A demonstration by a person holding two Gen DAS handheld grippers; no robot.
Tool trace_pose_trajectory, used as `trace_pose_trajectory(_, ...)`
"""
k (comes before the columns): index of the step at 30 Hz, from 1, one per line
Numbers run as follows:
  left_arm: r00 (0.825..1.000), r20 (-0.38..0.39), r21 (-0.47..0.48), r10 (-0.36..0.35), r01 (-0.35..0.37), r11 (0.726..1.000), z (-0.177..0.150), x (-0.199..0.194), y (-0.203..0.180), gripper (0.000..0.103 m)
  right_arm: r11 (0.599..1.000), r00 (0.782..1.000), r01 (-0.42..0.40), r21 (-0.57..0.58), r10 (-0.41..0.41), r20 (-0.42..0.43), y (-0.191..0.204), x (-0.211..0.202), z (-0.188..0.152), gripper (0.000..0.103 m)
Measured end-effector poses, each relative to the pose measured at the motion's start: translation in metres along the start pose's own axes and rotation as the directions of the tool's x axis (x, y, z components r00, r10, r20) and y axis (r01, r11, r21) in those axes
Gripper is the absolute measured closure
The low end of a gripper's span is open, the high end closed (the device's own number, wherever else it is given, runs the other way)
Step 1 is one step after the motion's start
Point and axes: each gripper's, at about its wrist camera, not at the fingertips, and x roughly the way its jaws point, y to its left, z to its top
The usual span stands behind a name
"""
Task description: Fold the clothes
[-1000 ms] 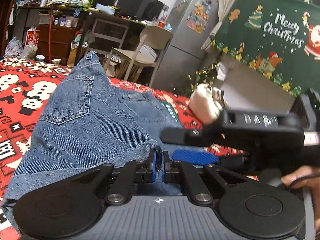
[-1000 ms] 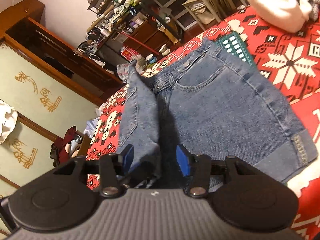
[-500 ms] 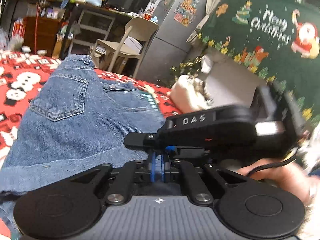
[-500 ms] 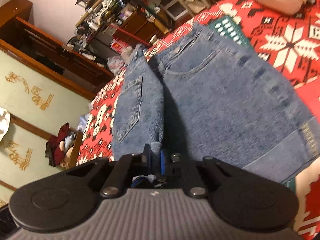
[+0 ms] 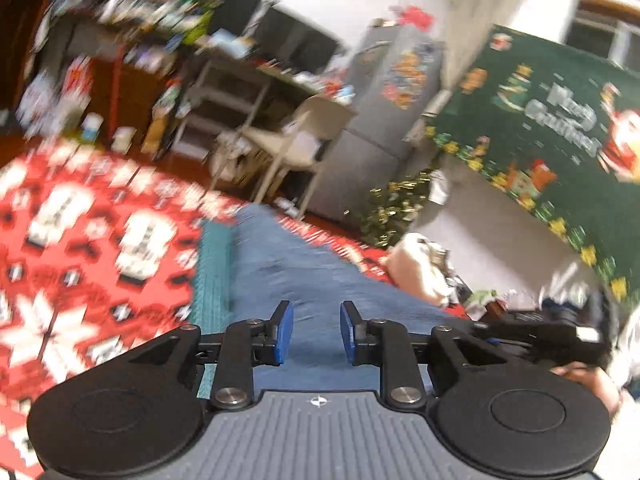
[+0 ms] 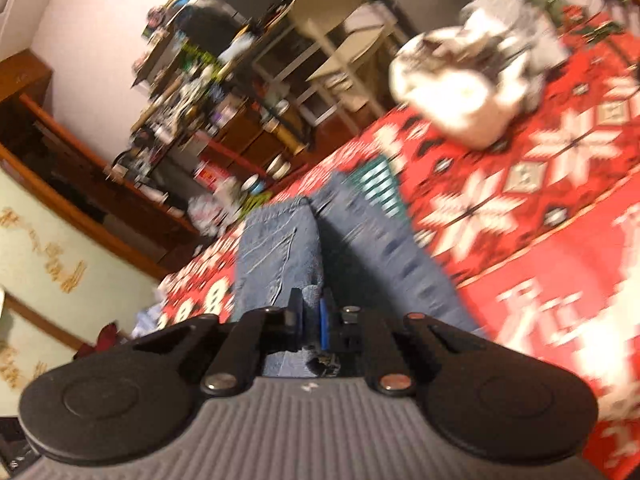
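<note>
Both views badly smeared by motion blur; fine detail lost almost everywhere

Left gripper (image 5: 316,332): blue pads (image 5: 283,332) well apart, nothing between them, only denim behind the gap

Right gripper (image 6: 311,322): fingers drawn close together, clamped on a fold of the jeans (image 6: 280,256), a bit of cloth bunched up between the pads; grip point partly hidden by the black linkage

Jeans lying on the red patterned blanket (image 6: 540,184), one layer lifted and doubled over toward the right gripper, the rest flat behind it; in the left view a long blue strip (image 5: 304,280) running away from the gripper, its near end cut off by the gripper body. Pockets and seams too blurred to make out

Teal patterned patch (image 5: 212,280) just beside the jeans, partly covered by them

White and grey bundle (image 6: 476,80) farther back on the blanket, apart from the jeans; cannot tell what it is

At the right edge of the left view, a dark shape, seemingly the other gripper, and part of a hand (image 5: 592,380), cut off by the frame

Chair (image 5: 296,140) and cluttered shelves behind, blurred
</note>
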Motion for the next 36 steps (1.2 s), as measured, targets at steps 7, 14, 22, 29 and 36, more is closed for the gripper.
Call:
trace_pose_trajectory(7,0.982,-0.186,-0.053,0.019,-0.030,0.998,-0.012,0.029,0.013,0.071,0.988,0.990,0.133,0.083,-0.128,-0.058,-0.042,-0.005,0.003,0.095)
trace_pose_trajectory(14,0.939,-0.334,0.021,0.087,-0.085,0.996,-0.029,0.048,0.011,0.064,0.979,0.976,0.202,0.038,-0.198,-0.091,-0.044,0.007,-0.001,0.095)
trace_pose_trajectory(22,0.898,-0.430,0.006,0.094,-0.102,0.995,-0.036,0.060,0.016,0.059,0.969,0.959,0.248,0.016,-0.243,-0.146,-0.051,0.012,-0.004,0.062)
trace_pose_trajectory(29,0.880,-0.463,0.057,0.101,-0.084,0.995,-0.042,0.064,0.007,0.070,0.955,0.934,0.292,-0.041,-0.294,-0.202,-0.049,0.025,-0.010,0.060)
trace_pose_trajectory(36,0.895,-0.421,0.201,0.149,-0.069,0.977,-0.042,0.061,-0.015,0.093,0.951,0.922,0.303,-0.059,-0.308,-0.235,-0.041,0.023,-0.010,0.090)
